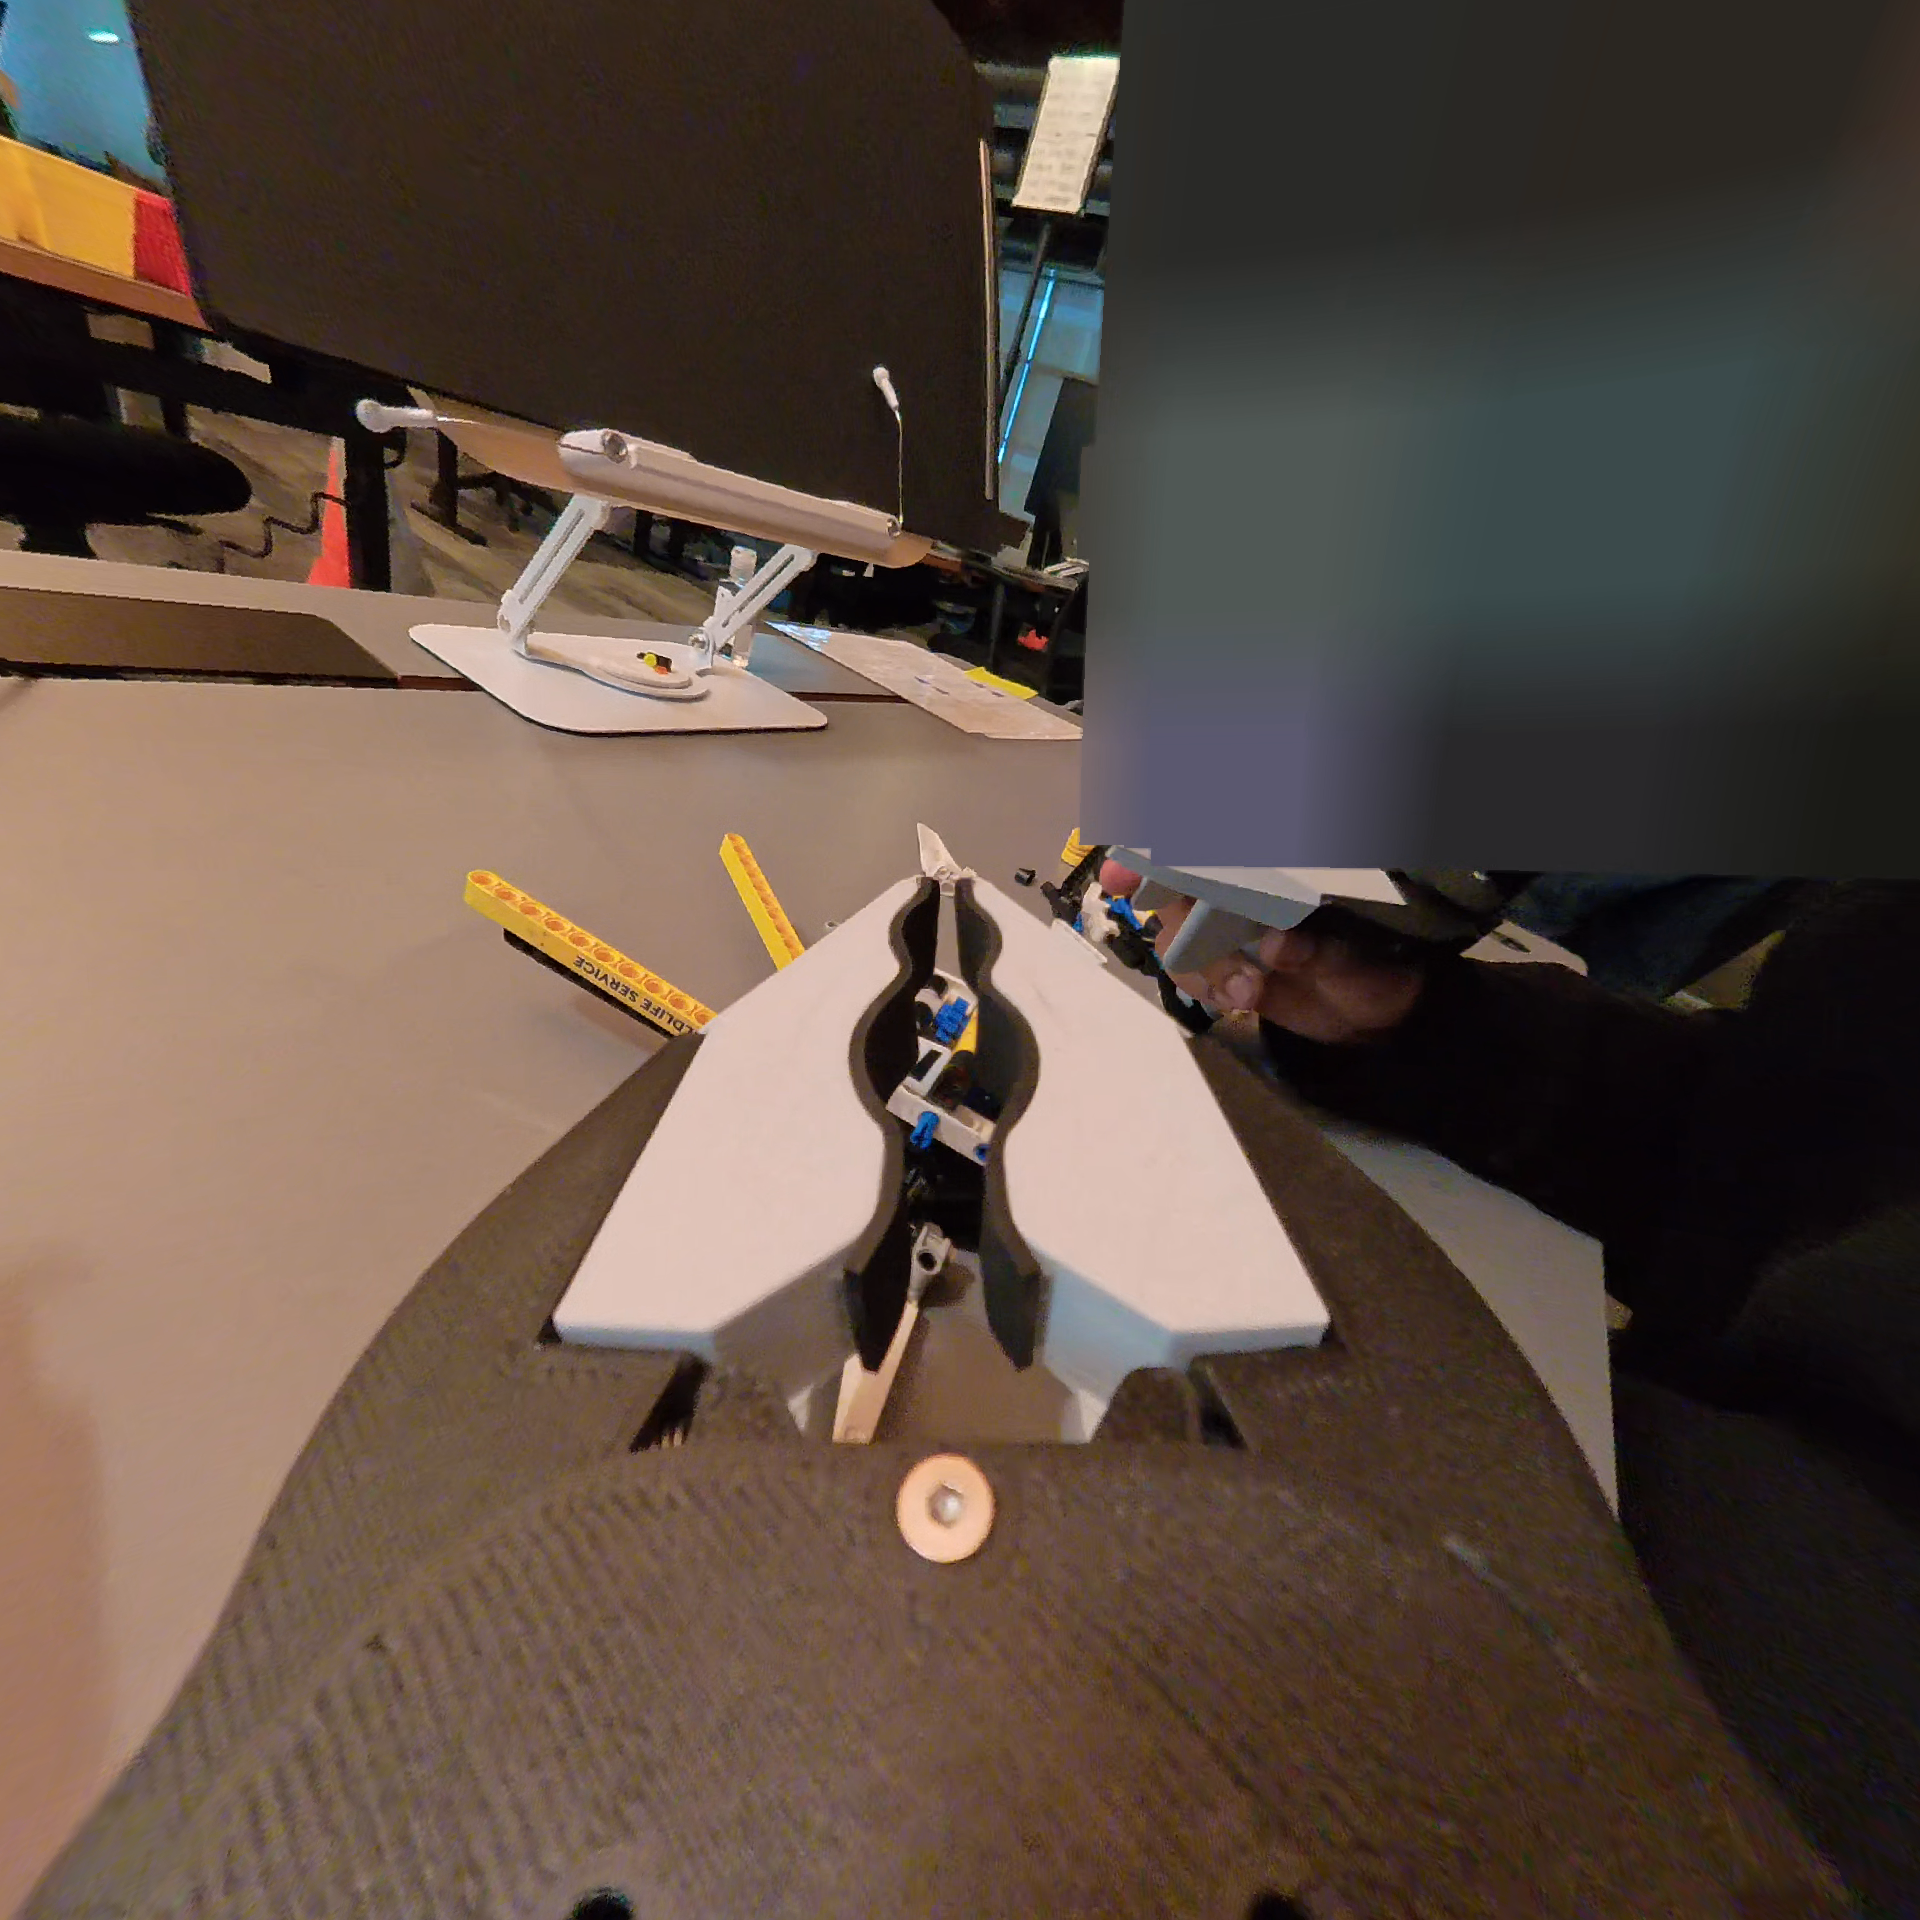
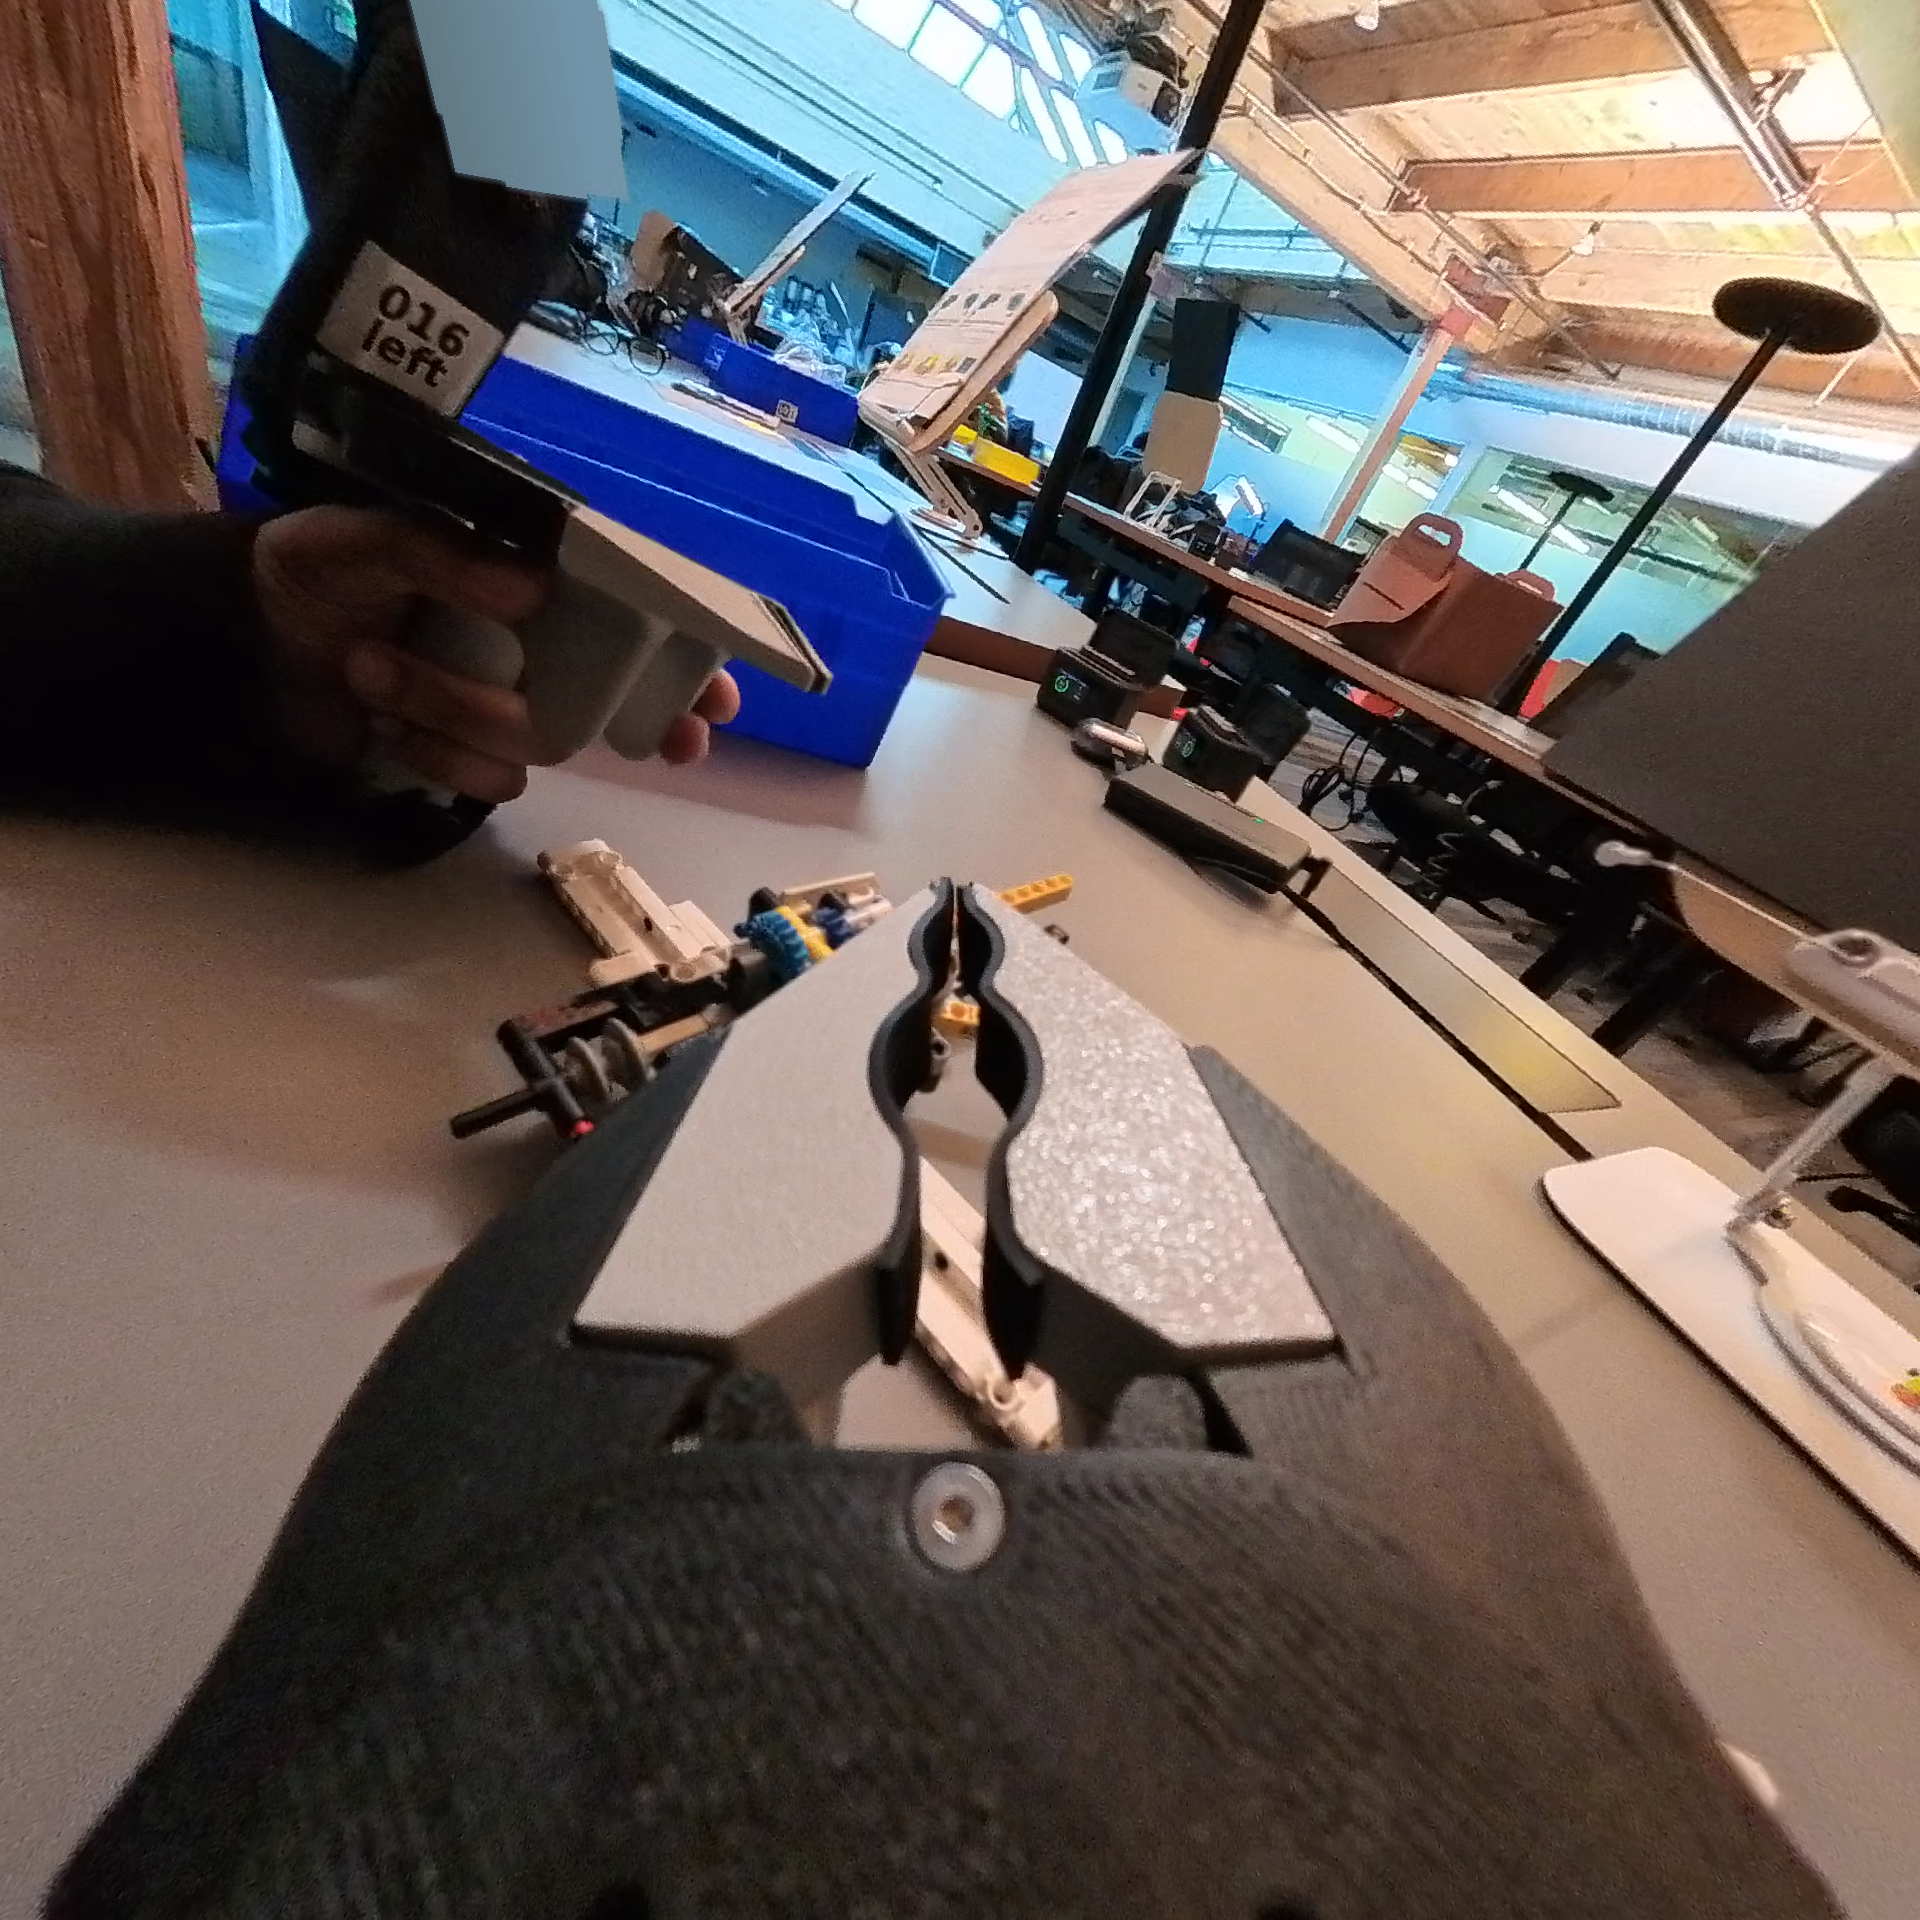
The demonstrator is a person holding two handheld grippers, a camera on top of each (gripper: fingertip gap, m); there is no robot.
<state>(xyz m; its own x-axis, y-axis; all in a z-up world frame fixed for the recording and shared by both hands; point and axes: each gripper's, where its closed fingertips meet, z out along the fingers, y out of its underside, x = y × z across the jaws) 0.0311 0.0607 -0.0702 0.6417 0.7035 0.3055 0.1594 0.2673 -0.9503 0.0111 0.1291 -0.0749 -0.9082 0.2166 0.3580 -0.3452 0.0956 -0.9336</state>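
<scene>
Nearest you, your right gripper (image 2: 956, 894) has its dark pads closed tip to tip, and nothing shows clearly pinched between them. It hangs low over the grey table (image 2: 260, 1143). The brick-built model (image 2: 665, 966) lies just under it and to its left, with a white body, a blue gear and a black axle.

Your left gripper (image 1: 940, 883) is closed too and raised above the model. A small white pointed piece (image 1: 930, 844) shows right at its tips, and you cannot tell whether it is pinched or merely behind them.

The model looks light and stiff, but its pinned joints probably pull apart easily. The white body seems a firmer hold than the thin axle.

Beyond lie two yellow holed beams (image 1: 582, 956), then a laptop stand (image 1: 623, 686) and a blue bin (image 2: 727, 540).
</scene>
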